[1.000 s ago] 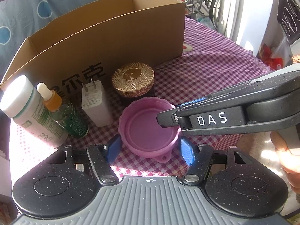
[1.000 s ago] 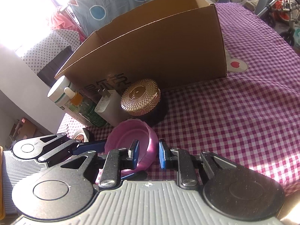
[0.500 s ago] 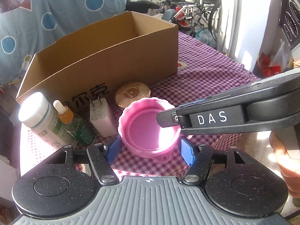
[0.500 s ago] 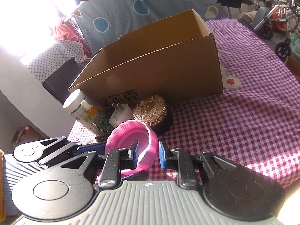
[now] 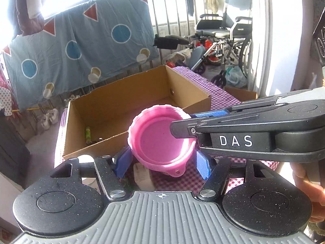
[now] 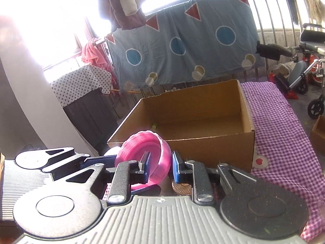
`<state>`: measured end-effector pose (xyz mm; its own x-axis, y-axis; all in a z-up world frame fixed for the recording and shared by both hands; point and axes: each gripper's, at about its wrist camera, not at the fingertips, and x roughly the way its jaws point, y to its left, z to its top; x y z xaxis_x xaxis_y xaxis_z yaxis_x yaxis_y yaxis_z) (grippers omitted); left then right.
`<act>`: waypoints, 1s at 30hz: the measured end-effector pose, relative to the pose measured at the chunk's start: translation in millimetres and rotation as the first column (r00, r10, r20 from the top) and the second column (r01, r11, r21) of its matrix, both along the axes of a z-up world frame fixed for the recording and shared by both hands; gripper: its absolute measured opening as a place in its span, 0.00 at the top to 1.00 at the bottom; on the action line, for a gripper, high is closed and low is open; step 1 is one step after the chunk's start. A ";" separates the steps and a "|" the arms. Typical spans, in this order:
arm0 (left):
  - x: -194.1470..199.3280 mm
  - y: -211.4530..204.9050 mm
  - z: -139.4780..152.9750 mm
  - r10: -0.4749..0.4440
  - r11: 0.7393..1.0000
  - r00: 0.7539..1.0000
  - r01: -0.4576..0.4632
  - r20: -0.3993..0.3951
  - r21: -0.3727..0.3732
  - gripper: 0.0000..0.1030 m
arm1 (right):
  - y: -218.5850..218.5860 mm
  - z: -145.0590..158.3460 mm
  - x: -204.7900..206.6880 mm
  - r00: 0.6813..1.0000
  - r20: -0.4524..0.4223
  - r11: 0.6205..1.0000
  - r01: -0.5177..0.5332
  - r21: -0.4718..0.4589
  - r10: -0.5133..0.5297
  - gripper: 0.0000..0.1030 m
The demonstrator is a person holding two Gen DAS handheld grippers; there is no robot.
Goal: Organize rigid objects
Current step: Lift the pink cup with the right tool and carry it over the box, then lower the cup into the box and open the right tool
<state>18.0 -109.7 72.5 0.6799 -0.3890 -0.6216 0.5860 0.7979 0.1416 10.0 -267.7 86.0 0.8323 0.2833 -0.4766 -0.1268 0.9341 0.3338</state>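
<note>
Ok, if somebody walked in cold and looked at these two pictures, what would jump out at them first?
The bright pink bowl, held up between both grippers: the right gripper pinches its rim while the left gripper's blue pads flank its base. Just behind it sits an open cardboard box on the purple checked tablecloth, nearly empty apart from a small green item in one corner. Beyond hangs a blue sheet with circles and red triangles.

A home's sunlit balcony room: patterned bedsheet [image 6: 182,46] drying on window bars upper centre, wheelchair [image 5: 225,38] upper right, gingham-covered table [image 6: 278,126].
</note>
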 end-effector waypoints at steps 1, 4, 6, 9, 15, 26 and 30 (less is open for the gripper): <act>5.0 0.9 7.2 0.004 1.000 1.000 -0.004 0.010 -0.008 0.36 | 0.6 7.3 5.1 1.000 0.012 1.000 -0.008 -0.007 0.008 0.76; 25.1 2.1 28.5 0.019 0.999 0.999 -0.018 0.028 -0.030 0.36 | 1.5 32.2 26.7 0.998 0.043 0.999 -0.038 -0.026 0.039 0.76; 44.1 2.2 39.6 0.027 0.999 1.000 -0.027 0.015 -0.033 0.36 | -1.9 44.4 49.7 0.997 0.034 0.998 -0.064 -0.023 0.064 0.76; 75.5 -0.4 51.7 0.028 1.000 1.000 -0.028 -0.010 -0.011 0.36 | -10.9 50.1 91.7 0.994 -0.037 0.995 -0.099 0.014 0.099 0.76; 137.8 -5.7 43.7 0.040 0.999 0.987 -0.034 -0.153 0.039 0.36 | -19.1 33.3 167.1 0.968 -0.207 0.990 -0.132 0.044 0.139 0.76; 237.8 -0.8 -28.3 0.102 0.990 0.842 -0.032 -0.529 0.140 0.36 | -11.6 -57.4 265.3 0.791 -0.572 0.976 -0.179 0.122 0.216 0.76; 248.9 7.4 -46.2 0.121 0.985 0.799 -0.022 -0.588 0.172 0.36 | -8.2 -83.9 282.6 0.719 -0.647 0.967 -0.170 0.192 0.255 0.74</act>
